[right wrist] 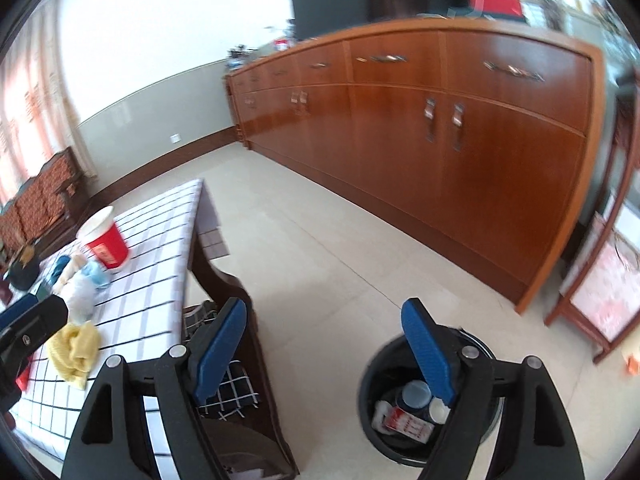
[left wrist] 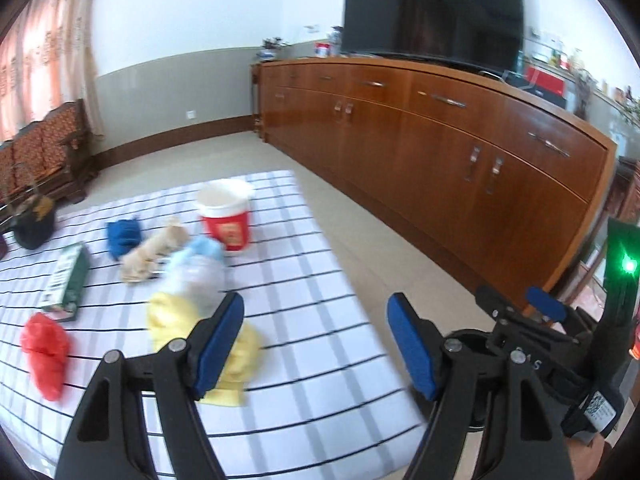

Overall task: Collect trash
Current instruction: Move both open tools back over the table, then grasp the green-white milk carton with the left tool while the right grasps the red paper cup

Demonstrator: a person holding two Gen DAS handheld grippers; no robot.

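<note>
Black bin (right wrist: pixel 372 408) shows only in the right wrist view, below the right gripper (right wrist: pixel 324 344), trash already inside. Only the left view takes in the red bag (left wrist: pixel 44 348) and green box (left wrist: pixel 68 276), its long axis running away from the left gripper (left wrist: pixel 316 344), on the worktop (left wrist: pixel 312 360). Both grippers stand apart, empty.

Each gripper, left (left wrist: pixel 316 340) and right (right wrist: pixel 324 344), is built from black plastic arms tipped with blue pads (left wrist: pixel 412 348). Round silver screws (right wrist: pixel 470 352) are set at the pivots. A white QR label (left wrist: pixel 596 402) is fixed on the right gripper's body.
</note>
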